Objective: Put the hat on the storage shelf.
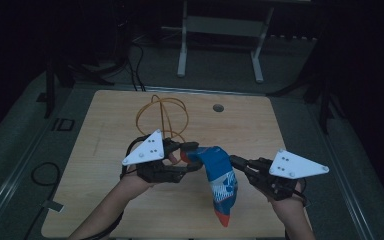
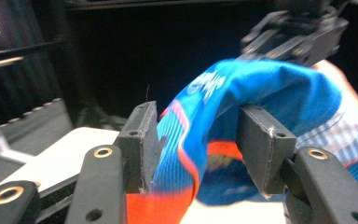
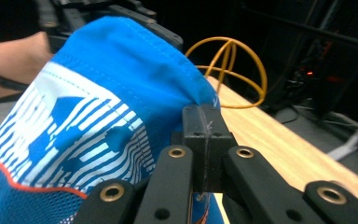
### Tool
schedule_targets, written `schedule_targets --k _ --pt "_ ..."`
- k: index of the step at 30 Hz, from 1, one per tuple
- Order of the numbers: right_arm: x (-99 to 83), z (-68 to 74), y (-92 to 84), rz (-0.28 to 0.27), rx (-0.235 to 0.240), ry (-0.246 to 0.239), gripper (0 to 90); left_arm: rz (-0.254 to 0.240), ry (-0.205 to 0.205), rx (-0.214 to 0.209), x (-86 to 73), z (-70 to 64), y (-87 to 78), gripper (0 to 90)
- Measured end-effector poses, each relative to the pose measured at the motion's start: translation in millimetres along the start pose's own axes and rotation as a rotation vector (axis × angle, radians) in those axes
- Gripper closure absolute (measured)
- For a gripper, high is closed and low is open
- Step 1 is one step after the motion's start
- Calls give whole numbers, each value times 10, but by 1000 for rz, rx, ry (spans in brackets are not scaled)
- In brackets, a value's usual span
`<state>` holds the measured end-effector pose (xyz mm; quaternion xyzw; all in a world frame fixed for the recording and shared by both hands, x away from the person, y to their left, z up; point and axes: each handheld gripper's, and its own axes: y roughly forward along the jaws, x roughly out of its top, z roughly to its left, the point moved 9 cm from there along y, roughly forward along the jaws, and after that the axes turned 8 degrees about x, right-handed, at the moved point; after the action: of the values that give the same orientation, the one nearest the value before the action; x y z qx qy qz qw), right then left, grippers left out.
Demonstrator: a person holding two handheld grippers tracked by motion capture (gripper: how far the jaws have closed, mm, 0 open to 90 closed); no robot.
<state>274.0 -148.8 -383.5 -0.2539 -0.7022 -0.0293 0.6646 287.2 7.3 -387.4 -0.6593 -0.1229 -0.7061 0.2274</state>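
High view first: I see the light wooden table (image 1: 130,210) spread under both of my hands, and lifted above its near half hangs the blue fabric garment with white striped print and an orange hem (image 1: 219,179), strung between the two grippers with its orange tip drooping toward the near table edge. Behind it, toward the far side of the table, sits the yellow wire ball of crossed hoops (image 1: 162,117), well apart from the garment.

My left gripper (image 1: 189,156) comes in from the left with its grey three-cornered plate on top and meets the upper left end of the garment. From the left gripper view, the jaws stand apart with a fold of the blue and orange cloth (image 2: 200,140) draped between them; the cloth lies against the left pad, while I cannot tell whether the right pad presses on it.

My right gripper (image 1: 234,161) reaches in from the right and meets the garment's right side. From the right gripper view, its two black jaws are pressed together with the blue cloth (image 3: 121,84) pinched between them, and the yellow wire ball (image 3: 233,70) shows beyond on the table.
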Motion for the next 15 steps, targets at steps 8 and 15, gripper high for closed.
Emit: schedule_targets --k 8,15 --pt "176 -162 -50 -36 -37 10 900 20 -47 83 -219 137 -349 374" --pt "427 -313 -29 -63 -94 -18 900 63 -72 180 -604 159 -613 162"
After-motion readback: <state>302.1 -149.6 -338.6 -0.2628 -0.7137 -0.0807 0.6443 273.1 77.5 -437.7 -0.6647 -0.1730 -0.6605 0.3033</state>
